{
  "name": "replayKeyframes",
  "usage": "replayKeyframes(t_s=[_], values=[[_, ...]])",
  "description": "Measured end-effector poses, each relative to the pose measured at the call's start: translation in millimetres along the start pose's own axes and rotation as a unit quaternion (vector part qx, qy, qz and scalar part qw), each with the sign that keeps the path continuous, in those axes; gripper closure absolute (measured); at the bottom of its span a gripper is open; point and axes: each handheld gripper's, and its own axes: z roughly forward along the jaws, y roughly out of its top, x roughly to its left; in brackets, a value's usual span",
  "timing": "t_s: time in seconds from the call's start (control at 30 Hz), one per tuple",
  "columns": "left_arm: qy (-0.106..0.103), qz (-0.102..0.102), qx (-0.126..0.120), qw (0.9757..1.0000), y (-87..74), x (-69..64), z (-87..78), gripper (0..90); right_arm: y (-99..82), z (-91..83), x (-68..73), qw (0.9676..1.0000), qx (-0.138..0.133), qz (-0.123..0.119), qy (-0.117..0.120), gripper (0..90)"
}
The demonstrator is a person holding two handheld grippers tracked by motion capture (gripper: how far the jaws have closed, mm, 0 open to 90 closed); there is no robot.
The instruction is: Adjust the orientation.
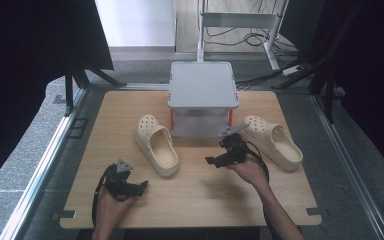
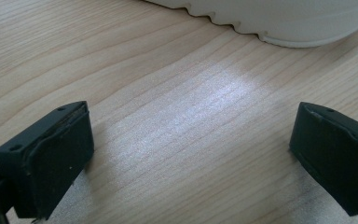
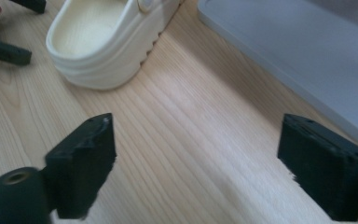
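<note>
Two cream clogs lie on the wooden table (image 1: pixel 195 195). The left clog (image 1: pixel 157 145) points its heel toward me; the right clog (image 1: pixel 275 141) lies at the right of a grey shelf (image 1: pixel 203 85). My left gripper (image 1: pixel 140 186) rests low near the front left, open, with bare wood between its jaws (image 2: pixel 191 158) and the left clog's sole (image 2: pixel 284 18) just ahead. My right gripper (image 1: pixel 211 161) hovers between the clogs in front of the shelf, open and holding nothing (image 3: pixel 196 163). Ahead of it are the left clog's heel (image 3: pixel 98 42) and the left gripper (image 3: pixel 18 28).
The grey two-tier shelf stands at the table's back centre, and its lower plate (image 3: pixel 284 51) lies close to the right gripper. Metal rails (image 1: pixel 45 165) run along both sides of the table. A frame with cables (image 1: pixel 240 22) stands behind.
</note>
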Motion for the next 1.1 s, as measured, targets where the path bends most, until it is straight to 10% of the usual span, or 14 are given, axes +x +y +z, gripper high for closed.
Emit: replayKeyframes(t_s=[0.6,1.1], values=[[0.0,0.0,0.0,1.0,0.0,0.1,0.0,0.0,63.0,42.9,14.8,0.9997,0.007,-0.019,-0.01,15.9],[0.0,0.0,0.0,1.0,0.0,0.1,0.0,0.0,105.5,82.7,26.9,0.9997,0.009,-0.022,-0.004,46.8]])
